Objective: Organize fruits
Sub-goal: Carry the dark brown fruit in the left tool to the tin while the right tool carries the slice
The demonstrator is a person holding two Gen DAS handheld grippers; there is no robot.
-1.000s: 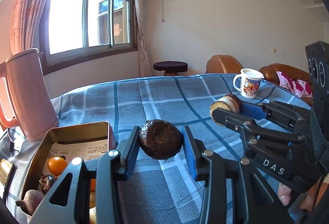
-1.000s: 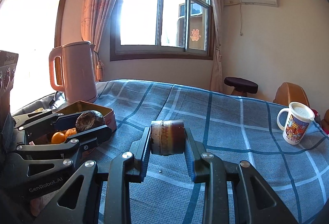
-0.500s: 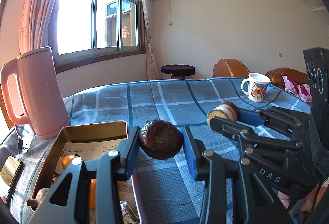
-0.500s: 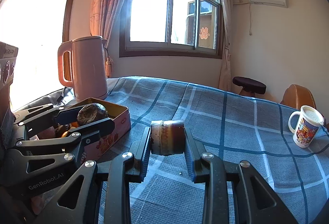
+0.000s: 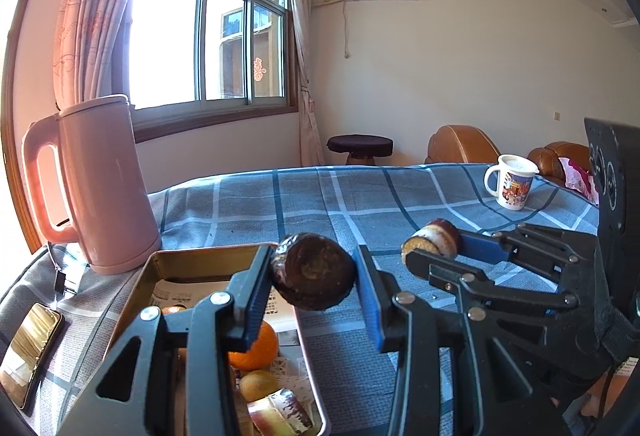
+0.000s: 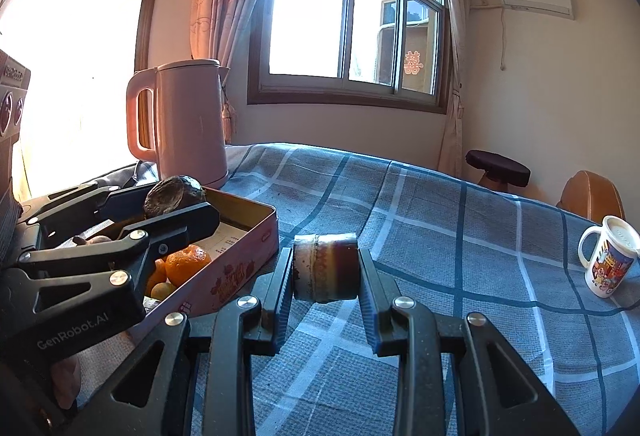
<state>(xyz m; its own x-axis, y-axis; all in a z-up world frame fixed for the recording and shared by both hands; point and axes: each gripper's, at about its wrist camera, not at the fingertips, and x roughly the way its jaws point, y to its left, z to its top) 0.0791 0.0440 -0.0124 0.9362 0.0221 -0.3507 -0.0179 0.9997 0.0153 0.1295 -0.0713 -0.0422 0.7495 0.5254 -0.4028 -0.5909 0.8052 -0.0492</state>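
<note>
My left gripper (image 5: 314,278) is shut on a dark brown round fruit (image 5: 314,276) and holds it over the right rim of the open tin box (image 5: 192,264). The box holds an orange (image 5: 256,350), a small yellow fruit (image 5: 258,384) and other pieces. My right gripper (image 6: 325,268) is shut on a short brown cylindrical fruit piece (image 6: 325,268) above the blue checked tablecloth, just right of the tin box (image 6: 244,256). The right gripper also shows in the left wrist view (image 5: 430,244), the left gripper in the right wrist view (image 6: 176,200).
A pink electric kettle (image 5: 100,188) stands behind the box. A phone (image 5: 28,348) lies at the table's left edge. A printed white mug (image 5: 512,188) stands at the far right. A stool (image 5: 360,148) and brown armchairs (image 5: 460,148) are beyond the table.
Both grippers have moved left toward the tin box with their fruit still held. The left gripper's fruit is now over the box's right rim.
</note>
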